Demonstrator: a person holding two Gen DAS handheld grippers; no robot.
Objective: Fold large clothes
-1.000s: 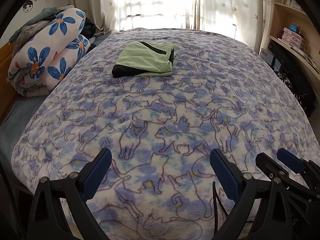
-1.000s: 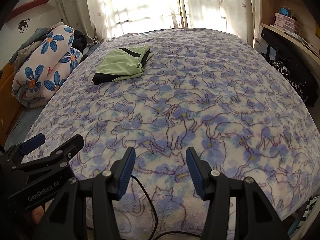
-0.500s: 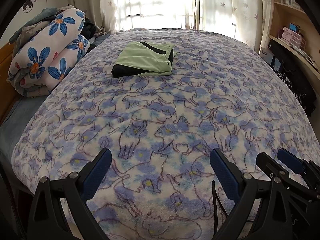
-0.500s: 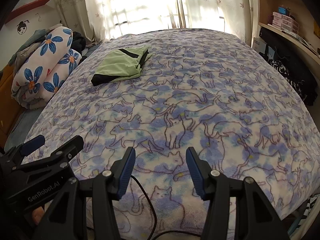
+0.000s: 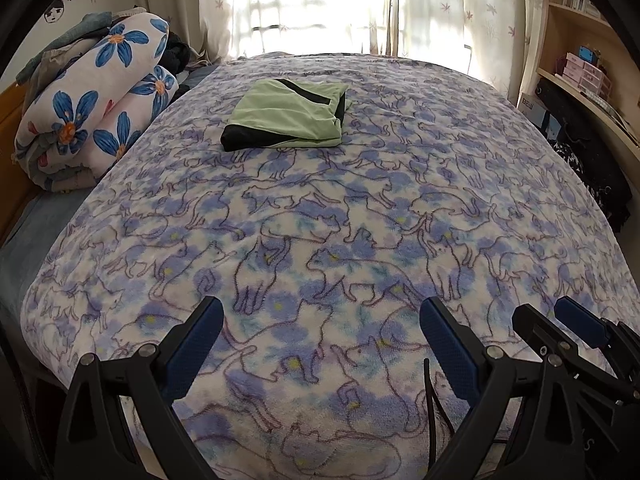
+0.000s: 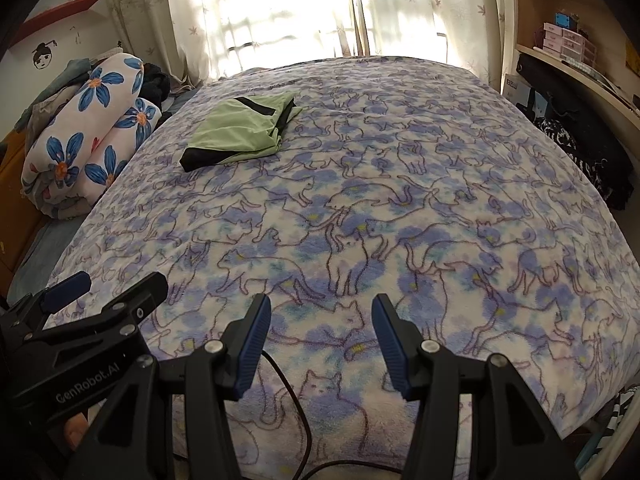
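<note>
On fuzzy cat-print blanket [image 5: 320,200], flat-folded green garment [image 5: 286,120], black-trimmed, squarish.

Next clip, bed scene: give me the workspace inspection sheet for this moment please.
Surface: bed covered by a cat-print blanket, lying flat.
Job's things: one green garment with black trim, folded, on the far half of the blanket.
Clutter: rolled flower-print bedding off the blanket's left edge.
Grippers: left gripper open and empty; right gripper open and empty, both over the near edge.
Cables: black cable running across the blanket's near edge, under the right gripper.
Surroundings: curtained window beyond the bed; shelves with boxes on the right.
</note>
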